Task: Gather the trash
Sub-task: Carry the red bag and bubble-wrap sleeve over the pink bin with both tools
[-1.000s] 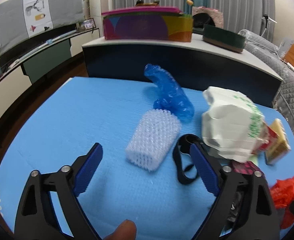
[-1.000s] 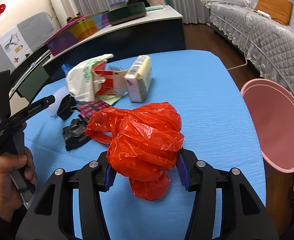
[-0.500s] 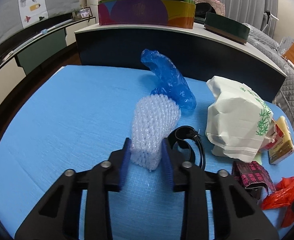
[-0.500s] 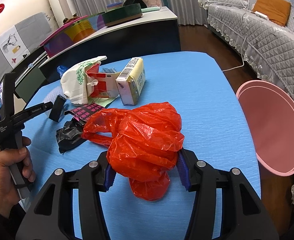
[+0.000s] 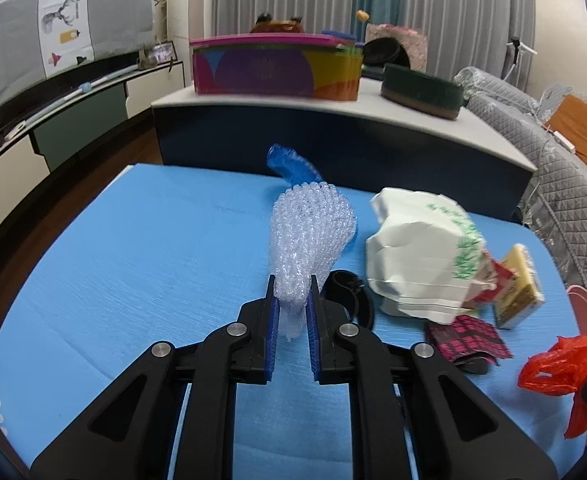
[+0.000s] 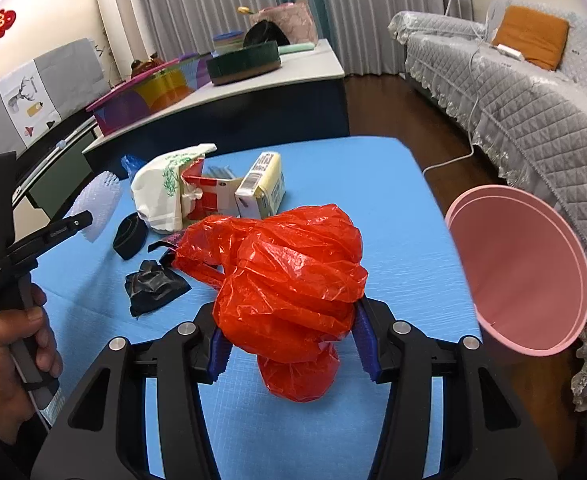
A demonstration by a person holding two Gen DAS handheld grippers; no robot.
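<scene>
Pink bin only right-wrist view

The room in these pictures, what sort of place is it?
Most likely a home living room: a quilt-covered sofa with an orange cushion, long grey curtains, and a low media cabinet along the wall.

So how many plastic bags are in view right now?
3: red bag in the right gripper, white bag mid-table, blue bag behind the bubble wrap. Others may be hidden.
</scene>
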